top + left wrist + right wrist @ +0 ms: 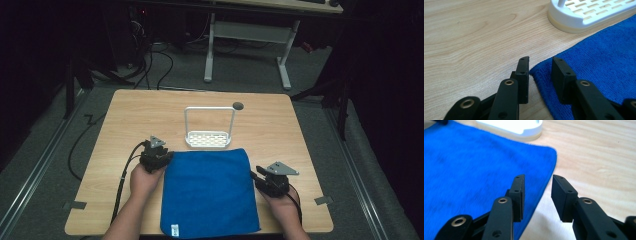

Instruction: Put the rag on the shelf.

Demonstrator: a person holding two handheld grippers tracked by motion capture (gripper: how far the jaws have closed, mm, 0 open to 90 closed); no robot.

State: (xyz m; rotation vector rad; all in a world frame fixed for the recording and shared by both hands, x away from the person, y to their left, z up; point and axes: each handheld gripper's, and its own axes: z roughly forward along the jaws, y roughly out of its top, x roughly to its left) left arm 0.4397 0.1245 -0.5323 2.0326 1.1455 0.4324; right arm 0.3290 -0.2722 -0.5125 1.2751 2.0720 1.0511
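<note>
A blue cloth [207, 190] lies flat on the near half of the wooden desk [125, 115], its near edge reaching the desk's front edge, where a small white tag shows. Just beyond its far edge stands a white rack [209, 135] with a slotted base and a tall wire hoop; nothing lies in it. In the gripper views the rack is cut off by the top border, so only part of its base shows.

The left tool [156, 157] sits at the cloth's far left corner. In the left gripper view its jaws stand narrowly apart, one on either side of that corner, with nothing pinched between them; whether they touch the cloth cannot be told. The right tool [265, 179] is at the cloth's right edge, jaws likewise narrowly apart and holding nothing, straddling the edge in the right gripper view. A small dark disc [238, 105] sits on the desk far behind the rack; what it is cannot be made out.
</note>
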